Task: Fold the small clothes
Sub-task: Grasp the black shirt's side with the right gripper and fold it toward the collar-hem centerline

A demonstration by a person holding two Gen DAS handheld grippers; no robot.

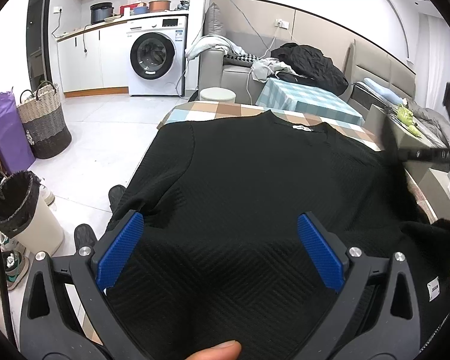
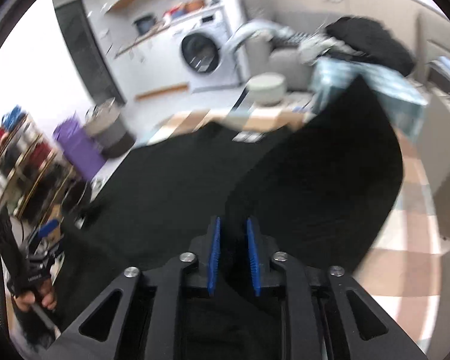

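Black sweater (hem tag unreadable), right gripper pinching fold.

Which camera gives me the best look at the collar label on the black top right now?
The left wrist view. There the white collar label sits sharp at the neckline of the black top, which is spread flat on the checked tablecloth. The right wrist view is motion-blurred; the label is only a pale smear.
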